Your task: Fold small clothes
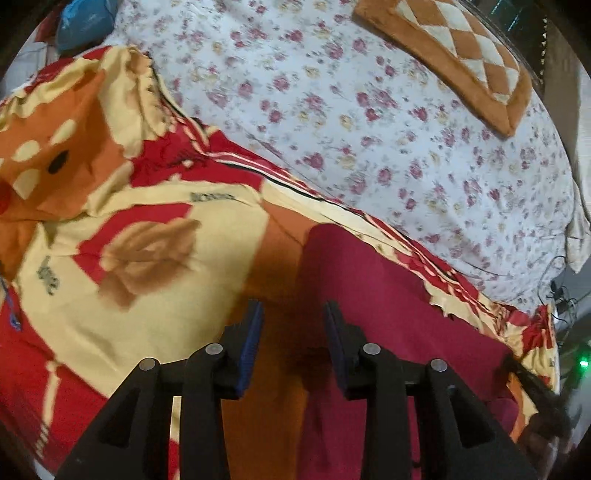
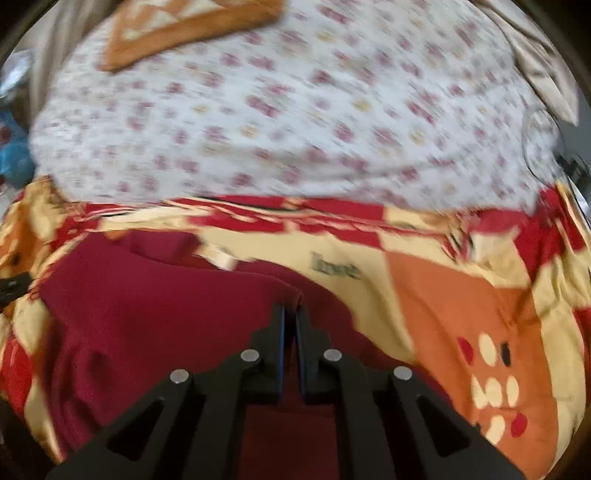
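Note:
A dark red garment [image 1: 373, 295] lies on a red, cream and orange patterned sheet [image 1: 155, 236]. My left gripper [image 1: 293, 314] is open and empty, hovering just above the garment's left edge. In the right wrist view the same dark red garment [image 2: 147, 314] spreads to the left and below. My right gripper [image 2: 290, 314] is shut on a raised fold of the garment's edge, pinched between the blue pads. The right wrist view is blurred by motion.
A white floral bedsheet [image 1: 369, 122] covers the bed beyond the patterned sheet and also shows in the right wrist view [image 2: 295, 122]. An orange and cream diamond-pattern mat [image 1: 465, 55] lies at the far right. A blue bundle [image 1: 83, 22] sits at the far left corner.

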Available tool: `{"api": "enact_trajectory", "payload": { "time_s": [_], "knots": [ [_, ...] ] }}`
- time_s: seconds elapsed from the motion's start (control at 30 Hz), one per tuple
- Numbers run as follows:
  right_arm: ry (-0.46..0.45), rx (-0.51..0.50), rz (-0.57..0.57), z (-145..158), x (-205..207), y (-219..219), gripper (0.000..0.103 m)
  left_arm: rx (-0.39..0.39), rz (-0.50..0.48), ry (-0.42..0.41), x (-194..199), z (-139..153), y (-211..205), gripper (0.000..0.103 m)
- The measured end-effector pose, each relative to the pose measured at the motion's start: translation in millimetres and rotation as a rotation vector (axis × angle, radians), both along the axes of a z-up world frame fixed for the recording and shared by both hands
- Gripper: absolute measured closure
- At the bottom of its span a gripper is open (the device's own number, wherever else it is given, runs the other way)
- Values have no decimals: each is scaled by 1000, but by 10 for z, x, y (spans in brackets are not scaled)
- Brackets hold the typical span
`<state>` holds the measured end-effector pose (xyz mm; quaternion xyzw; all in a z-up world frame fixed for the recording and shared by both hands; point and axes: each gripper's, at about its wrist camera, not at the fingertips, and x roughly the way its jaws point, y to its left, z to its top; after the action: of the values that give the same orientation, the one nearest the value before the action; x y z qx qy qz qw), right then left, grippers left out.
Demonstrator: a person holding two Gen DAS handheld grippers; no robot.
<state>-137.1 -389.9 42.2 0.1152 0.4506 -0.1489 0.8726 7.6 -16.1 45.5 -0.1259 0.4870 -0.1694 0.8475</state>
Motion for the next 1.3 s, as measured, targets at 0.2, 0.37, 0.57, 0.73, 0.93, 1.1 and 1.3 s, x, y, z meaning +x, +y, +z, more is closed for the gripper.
{"api": "enact_trajectory", "payload": {
  "time_s": [0.2, 0.37, 0.57, 0.73, 0.93, 1.1, 1.3],
  "knots": [
    [78, -27, -77, -280, -19, -285, 98, 14, -52, 25, 38, -58, -294, 80],
    [118, -70, -42, -380, 30, -223, 98, 121, -84, 62, 162, -291, -533, 79],
    [69, 71, -94, -325, -129, -414, 72, 118, -42, 98, 206, -553, -407, 73],
    [-31, 95, -67, -18, -232, -380, 72, 87, -27, 63, 135, -327, -391, 73],
    [37, 92, 54, -170, -6, -80, 72, 104, -90, 20, 35, -228, -622, 73],
    [94, 85, 33, -511, 138, -83, 71, 235, -118, 27, -2, -439, -773, 73],
    [27, 204, 42, -135, -208, -217, 57, 207, -143, -4, -189, -244, -728, 73]
  ]
}}
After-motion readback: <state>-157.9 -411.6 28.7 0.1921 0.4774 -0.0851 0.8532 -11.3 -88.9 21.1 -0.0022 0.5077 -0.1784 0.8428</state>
